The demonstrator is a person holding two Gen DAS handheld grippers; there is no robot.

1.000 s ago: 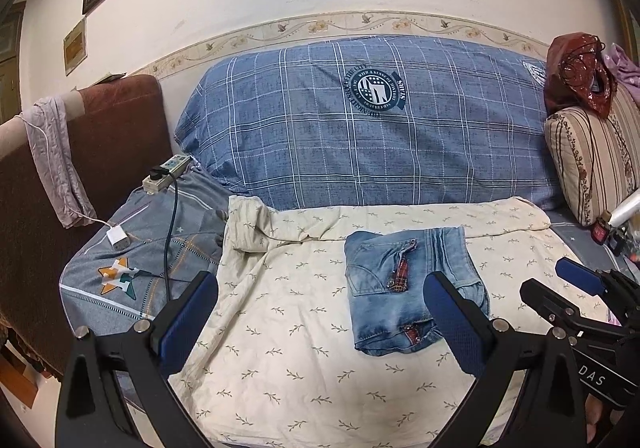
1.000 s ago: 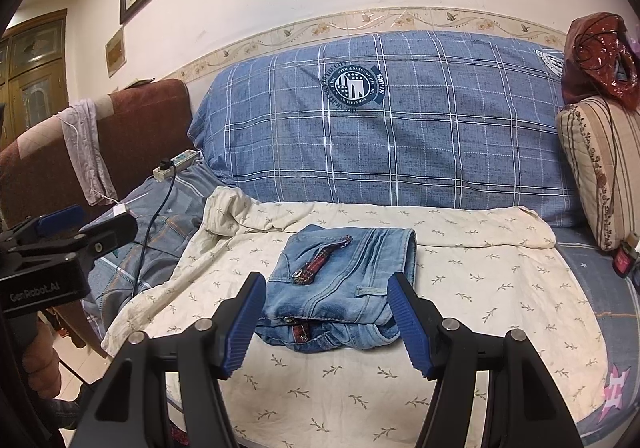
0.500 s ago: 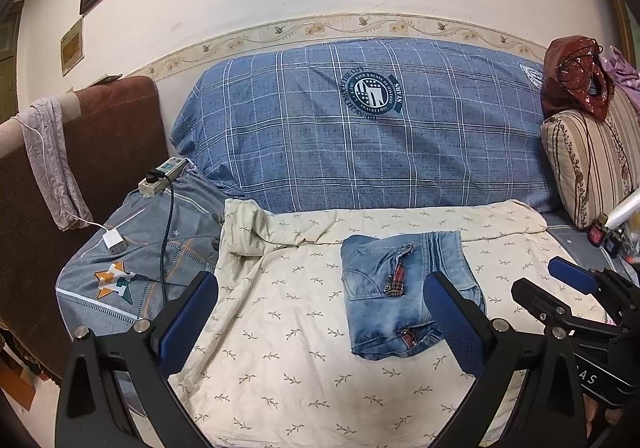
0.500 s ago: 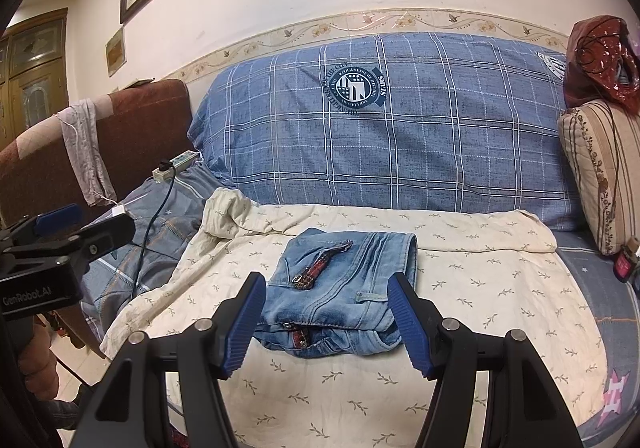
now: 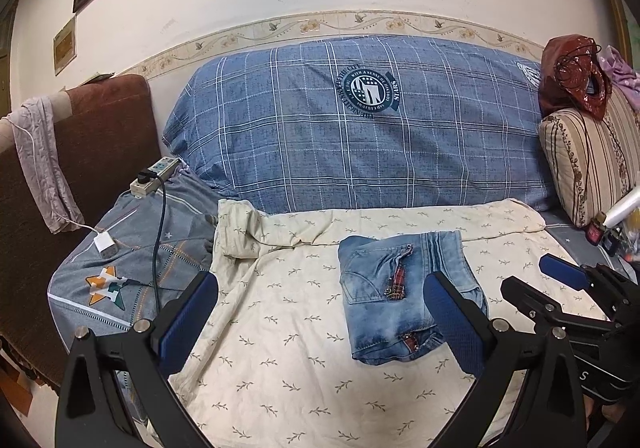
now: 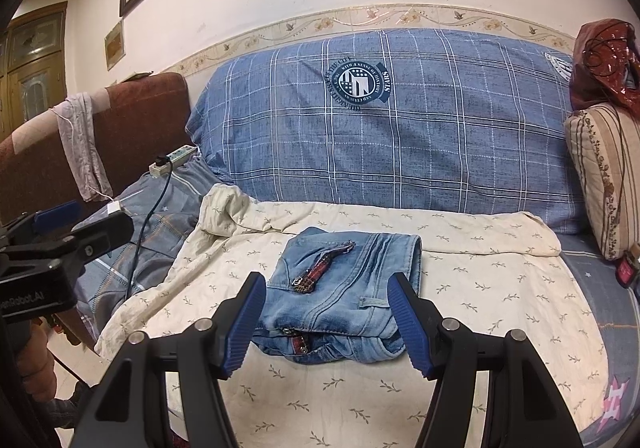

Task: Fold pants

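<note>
Light-blue jeans (image 5: 400,296) lie folded into a compact packet on the cream leaf-print sheet (image 5: 280,348) of a sofa; a red plaid trim shows at a pocket. My left gripper (image 5: 320,324) hangs open in front of the packet, nothing between its blue pads, and the right pad overlaps the jeans' right edge in the picture. In the right wrist view the jeans (image 6: 344,296) sit just beyond my right gripper (image 6: 328,322), which is open and empty. Each gripper shows in the other's view: right gripper (image 5: 560,276), left gripper (image 6: 68,232).
A blue plaid cushion (image 5: 360,136) backs the seat. At the left lie a power strip (image 5: 154,176) with a black cable and a white charger (image 5: 105,244), by a brown armrest (image 5: 100,136). A striped pillow (image 5: 588,164) stands at the right.
</note>
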